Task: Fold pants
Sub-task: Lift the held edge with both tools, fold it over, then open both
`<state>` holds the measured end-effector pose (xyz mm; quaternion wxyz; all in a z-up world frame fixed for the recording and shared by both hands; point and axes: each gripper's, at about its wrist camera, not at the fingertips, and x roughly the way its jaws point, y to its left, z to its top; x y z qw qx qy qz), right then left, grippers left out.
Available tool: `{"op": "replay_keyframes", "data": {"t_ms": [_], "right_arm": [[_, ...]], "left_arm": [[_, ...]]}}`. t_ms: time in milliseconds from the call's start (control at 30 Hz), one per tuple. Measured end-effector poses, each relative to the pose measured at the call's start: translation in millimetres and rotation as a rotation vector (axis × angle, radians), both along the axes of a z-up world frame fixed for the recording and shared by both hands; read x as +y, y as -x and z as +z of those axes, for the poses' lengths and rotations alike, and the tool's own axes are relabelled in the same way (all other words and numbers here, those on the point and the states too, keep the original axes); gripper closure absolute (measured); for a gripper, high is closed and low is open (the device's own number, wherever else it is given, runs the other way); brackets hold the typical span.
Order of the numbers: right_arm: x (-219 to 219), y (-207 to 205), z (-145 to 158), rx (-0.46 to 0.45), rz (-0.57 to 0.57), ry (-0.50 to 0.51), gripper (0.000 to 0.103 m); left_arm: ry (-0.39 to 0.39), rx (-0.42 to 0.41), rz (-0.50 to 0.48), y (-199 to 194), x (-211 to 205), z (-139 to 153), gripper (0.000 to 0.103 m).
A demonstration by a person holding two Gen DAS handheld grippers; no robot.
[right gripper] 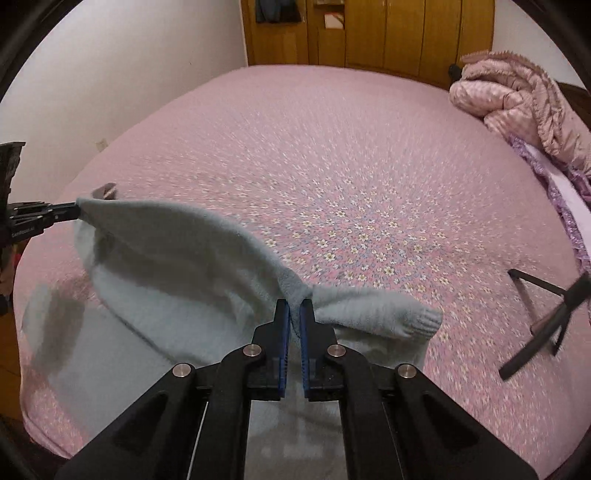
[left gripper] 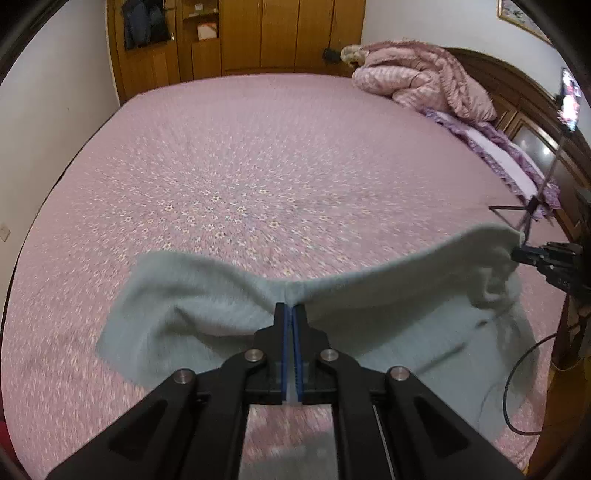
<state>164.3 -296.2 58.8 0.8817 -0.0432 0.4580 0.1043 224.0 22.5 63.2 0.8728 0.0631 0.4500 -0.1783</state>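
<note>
Both tongs pinching the pants, cloth hanging over the bed.

Left tongs are clamping tight on the top edge of the pale blue pants; right tongs are likewise clamping a bunched bit of the same edge, w/ a ribbed cuff sticking out to the right. Fabric is sagging btwn the two grips and draping down toward the near edge of the bed, which is wearing a pink floral cover. Pink quilt is sitting piled at the far right corner, well apart from the pants. Black tripod is standing on the bed's right side; wood wardrobe is lining the back wall. Frames are blurring some.
</note>
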Motion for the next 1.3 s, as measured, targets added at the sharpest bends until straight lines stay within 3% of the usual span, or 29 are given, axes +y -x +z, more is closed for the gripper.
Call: {"op": "replay_keyframes", "data": {"t_ms": [267, 533, 767, 1133, 1167, 1300], "right_arm": [[7, 55, 11, -0.055, 0.010, -0.016, 0.096], [11, 101, -4, -0.037, 0.026, -0.032, 0.097], [11, 127, -38, 0.023, 0.014, -0.042, 0.096], [5, 130, -87, 0.142, -0.023, -0.027, 0.094], [5, 130, -91, 0.153, -0.032, -0.027, 0.093], [2, 133, -105, 0.193, -0.067, -0.035, 0.088]], "left_arm": [[0.108, -0.051, 0.028, 78, 16, 19, 0.101], [0.128, -0.046, 0.024, 137, 20, 10, 0.101], [0.131, 0.022, 0.068, 166, 24, -23, 0.101], [0.066, 0.140, 0.115, 175, 28, -77, 0.100], [0.067, 0.148, 0.121, 175, 29, -80, 0.099], [0.095, 0.191, 0.162, 177, 38, -92, 0.077]]}}
